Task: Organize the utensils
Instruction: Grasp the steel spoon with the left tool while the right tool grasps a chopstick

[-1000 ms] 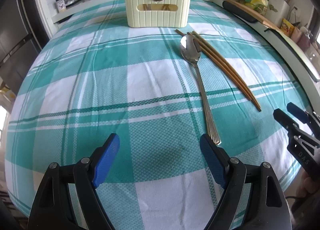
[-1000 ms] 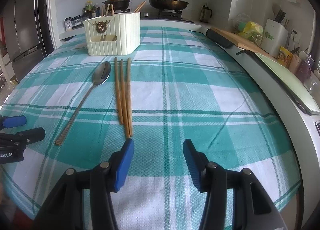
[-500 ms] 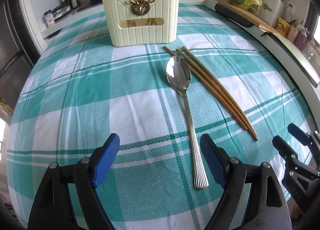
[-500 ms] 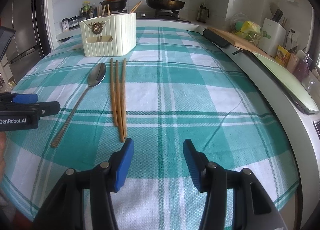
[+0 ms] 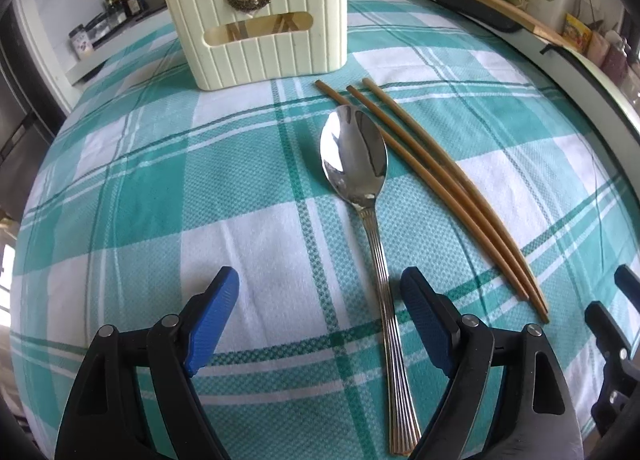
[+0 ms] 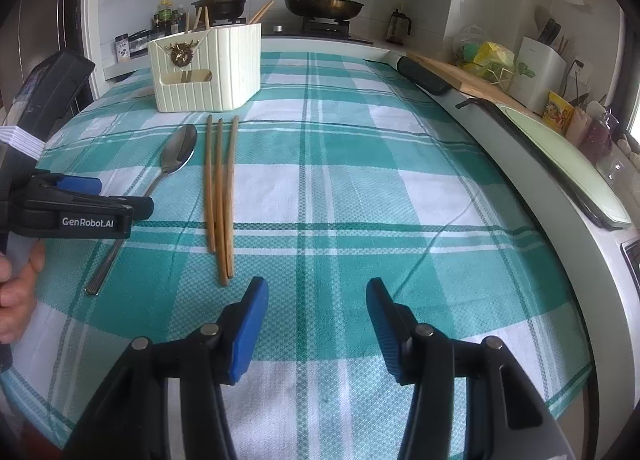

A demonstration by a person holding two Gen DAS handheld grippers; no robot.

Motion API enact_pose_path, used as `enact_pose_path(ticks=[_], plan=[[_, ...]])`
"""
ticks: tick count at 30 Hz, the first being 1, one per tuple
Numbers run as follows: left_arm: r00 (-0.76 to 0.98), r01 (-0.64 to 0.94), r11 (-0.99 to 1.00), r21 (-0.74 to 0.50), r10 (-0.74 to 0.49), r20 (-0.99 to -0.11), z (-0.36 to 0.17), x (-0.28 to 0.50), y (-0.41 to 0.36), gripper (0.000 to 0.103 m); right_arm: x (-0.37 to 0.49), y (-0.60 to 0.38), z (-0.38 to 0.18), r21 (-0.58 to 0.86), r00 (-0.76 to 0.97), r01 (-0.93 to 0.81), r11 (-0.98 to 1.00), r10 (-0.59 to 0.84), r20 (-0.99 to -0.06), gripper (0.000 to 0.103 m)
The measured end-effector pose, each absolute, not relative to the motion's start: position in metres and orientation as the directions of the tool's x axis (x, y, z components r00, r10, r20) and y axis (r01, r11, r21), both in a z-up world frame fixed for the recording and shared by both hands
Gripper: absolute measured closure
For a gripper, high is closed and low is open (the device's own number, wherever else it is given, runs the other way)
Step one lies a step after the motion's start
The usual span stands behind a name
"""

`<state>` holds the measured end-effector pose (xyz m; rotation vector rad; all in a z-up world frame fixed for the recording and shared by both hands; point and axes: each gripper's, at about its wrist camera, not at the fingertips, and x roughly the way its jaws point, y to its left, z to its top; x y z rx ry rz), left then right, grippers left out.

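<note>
The left gripper (image 5: 320, 318) is lining up on the spoon (image 5: 370, 216), jaws wide apart with nothing between the pads yet; the ribbed handle runs down the lower middle of its view, close by the right-hand pad. The spoon lies flat on the checked bench (image 5: 132, 188), three chopsticks (image 5: 444, 188) just beside it, and the cream holder (image 5: 260, 20) stands at the top of the frame with other chopsticks already in it. The right gripper (image 6: 316, 324) hovers with jaws apart, empty. Next, I'd say, comes centring over the handle, dropping, and closing on it.
</note>
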<state>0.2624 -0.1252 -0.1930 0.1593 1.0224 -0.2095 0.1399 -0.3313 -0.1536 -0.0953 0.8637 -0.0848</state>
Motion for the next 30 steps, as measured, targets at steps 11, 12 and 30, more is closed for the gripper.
enact_pose_path(ticks=[11,12,30], plan=[[0.537,0.123,0.992,0.000,-0.067,-0.841,-0.197,0.289,-0.101,0.014,0.201,-0.347,-0.136,-0.024,0.655,-0.043,0.999,0.010,-0.756,0.051],[0.538,0.120,0.993,0.000,-0.065,-0.840,-0.197,0.290,-0.100,0.014,0.216,-0.346,-0.135,-0.007,0.647,-0.072,0.997,0.041,-0.761,0.051],[0.511,0.145,0.988,0.053,-0.029,-0.859,-0.194,0.282,-0.054,0.014,0.307,-0.302,-0.172,0.044,0.428,-0.257,0.965,0.155,-0.890,0.091]])
